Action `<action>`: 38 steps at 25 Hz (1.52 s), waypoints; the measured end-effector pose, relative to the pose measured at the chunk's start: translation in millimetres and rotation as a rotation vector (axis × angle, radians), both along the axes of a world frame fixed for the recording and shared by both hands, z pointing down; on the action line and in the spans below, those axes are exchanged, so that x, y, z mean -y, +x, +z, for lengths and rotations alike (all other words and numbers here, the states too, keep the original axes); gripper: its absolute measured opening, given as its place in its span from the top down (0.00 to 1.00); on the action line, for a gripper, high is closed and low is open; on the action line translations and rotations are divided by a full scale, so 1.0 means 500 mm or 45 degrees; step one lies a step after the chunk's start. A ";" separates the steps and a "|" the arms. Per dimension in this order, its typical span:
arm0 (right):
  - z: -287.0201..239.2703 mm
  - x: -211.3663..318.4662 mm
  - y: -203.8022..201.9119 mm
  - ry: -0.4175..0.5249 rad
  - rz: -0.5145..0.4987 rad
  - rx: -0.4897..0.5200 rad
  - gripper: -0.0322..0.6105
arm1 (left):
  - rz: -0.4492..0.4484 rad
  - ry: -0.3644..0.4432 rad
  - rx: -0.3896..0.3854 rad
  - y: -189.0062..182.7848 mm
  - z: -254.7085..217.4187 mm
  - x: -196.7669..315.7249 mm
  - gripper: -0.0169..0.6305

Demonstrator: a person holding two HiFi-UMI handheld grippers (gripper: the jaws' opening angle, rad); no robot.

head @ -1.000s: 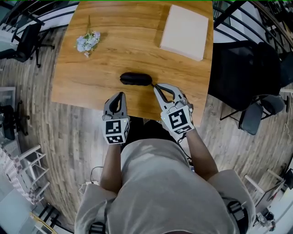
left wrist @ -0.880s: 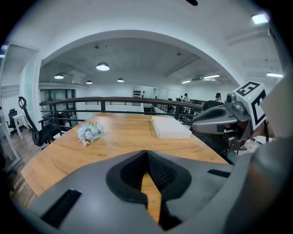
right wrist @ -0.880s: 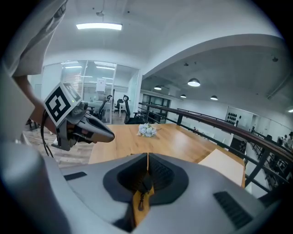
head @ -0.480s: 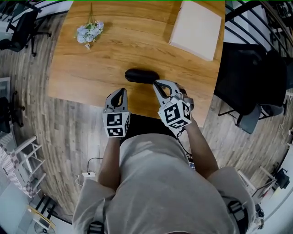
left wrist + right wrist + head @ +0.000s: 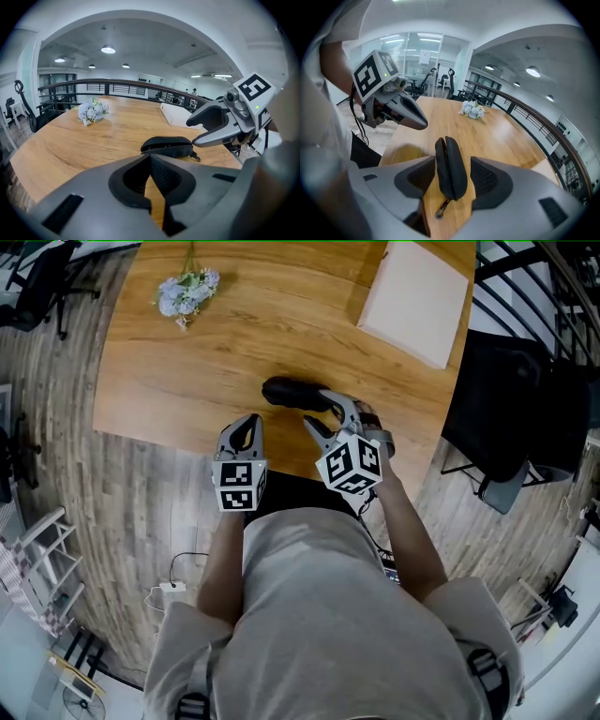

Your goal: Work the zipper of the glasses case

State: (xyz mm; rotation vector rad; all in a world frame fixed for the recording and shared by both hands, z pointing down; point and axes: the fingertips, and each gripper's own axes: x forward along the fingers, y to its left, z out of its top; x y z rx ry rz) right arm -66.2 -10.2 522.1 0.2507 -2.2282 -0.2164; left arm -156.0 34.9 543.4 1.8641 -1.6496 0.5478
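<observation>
The black glasses case (image 5: 292, 392) lies closed on the wooden table (image 5: 187, 362), near its front edge. My right gripper (image 5: 319, 409) is open at the case's right end; its jaws have just been opening. In the right gripper view the case (image 5: 451, 159) stands between the two pads (image 5: 490, 180) with a gap on each side, and the zipper pull (image 5: 442, 208) hangs off its near end. My left gripper (image 5: 249, 423) is shut and empty, just short of the case's left part. The left gripper view shows the case (image 5: 168, 145) beyond the closed tips (image 5: 150, 158).
A bunch of pale blue flowers (image 5: 186, 289) lies at the table's far left. A white box (image 5: 415, 292) sits at the far right. Dark office chairs (image 5: 511, 390) stand right of the table, and a railing (image 5: 117, 84) runs behind it.
The right gripper's jaws have opened and now straddle the case's right end. Both grippers have come down and forward towards the case.
</observation>
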 end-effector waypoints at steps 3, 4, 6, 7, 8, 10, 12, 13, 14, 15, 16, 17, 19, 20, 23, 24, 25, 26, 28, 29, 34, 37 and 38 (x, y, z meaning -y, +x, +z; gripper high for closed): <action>0.024 -0.001 -0.015 0.027 -0.059 -0.067 0.56 | -0.007 -0.017 -0.008 -0.010 0.010 -0.003 0.94; 0.032 -0.001 -0.020 0.032 -0.073 -0.080 0.55 | -0.009 -0.021 -0.011 -0.014 0.013 -0.005 0.94; 0.050 -0.003 -0.028 0.033 -0.097 -0.105 0.53 | -0.015 -0.030 -0.012 -0.023 0.019 -0.010 0.94; 0.059 -0.003 -0.031 0.034 -0.109 -0.120 0.53 | -0.020 -0.035 -0.012 -0.028 0.022 -0.012 0.94; 0.068 -0.002 -0.034 0.038 -0.122 -0.137 0.52 | -0.024 -0.039 -0.013 -0.032 0.025 -0.014 0.94; 0.083 0.002 -0.036 0.057 -0.143 -0.169 0.51 | -0.032 -0.043 -0.015 -0.038 0.030 -0.016 0.94; 0.098 0.006 -0.037 0.076 -0.162 -0.202 0.49 | -0.038 -0.046 -0.021 -0.043 0.034 -0.019 0.94; 0.104 0.008 -0.038 0.083 -0.172 -0.218 0.49 | -0.040 -0.049 -0.023 -0.045 0.036 -0.021 0.94; 0.110 0.009 -0.038 0.086 -0.180 -0.232 0.48 | -0.042 -0.052 -0.025 -0.047 0.037 -0.023 0.94; 0.114 0.011 -0.038 0.087 -0.187 -0.245 0.48 | -0.044 -0.054 -0.027 -0.049 0.039 -0.025 0.94; 0.118 0.012 -0.038 0.086 -0.192 -0.255 0.47 | -0.045 -0.055 -0.028 -0.050 0.039 -0.026 0.94; 0.122 0.013 -0.038 0.085 -0.196 -0.265 0.47 | -0.046 -0.054 -0.028 -0.052 0.040 -0.027 0.94; 0.130 0.014 -0.037 0.079 -0.203 -0.281 0.46 | -0.044 -0.056 -0.027 -0.053 0.044 -0.029 0.94; 0.134 0.014 -0.037 0.076 -0.206 -0.289 0.46 | -0.043 -0.059 -0.027 -0.054 0.047 -0.031 0.94; 0.148 0.018 -0.035 0.060 -0.207 -0.315 0.46 | -0.039 -0.063 -0.030 -0.056 0.050 -0.028 0.94; 0.153 0.019 -0.033 0.053 -0.206 -0.323 0.46 | -0.037 -0.063 -0.031 -0.055 0.052 -0.027 0.94; 0.157 0.021 -0.032 0.047 -0.205 -0.331 0.46 | -0.033 -0.063 -0.031 -0.055 0.053 -0.026 0.94; 0.160 0.022 -0.030 0.043 -0.203 -0.338 0.46 | -0.029 -0.063 -0.030 -0.055 0.052 -0.024 0.94; 0.161 0.025 -0.029 0.048 -0.193 -0.342 0.46 | -0.019 -0.065 -0.027 -0.054 0.048 -0.022 0.94; 0.160 0.027 -0.029 0.054 -0.188 -0.341 0.46 | -0.013 -0.067 -0.025 -0.053 0.049 -0.022 0.94; 0.151 0.027 -0.030 0.070 -0.200 -0.324 0.50 | 0.071 -0.056 0.019 -0.046 0.038 -0.009 0.94; 0.137 0.028 -0.031 0.067 -0.199 -0.299 0.50 | 0.139 -0.028 0.076 -0.048 0.020 0.010 0.94; 0.129 0.029 -0.031 0.067 -0.197 -0.286 0.50 | 0.168 -0.014 0.094 -0.048 0.013 0.017 0.94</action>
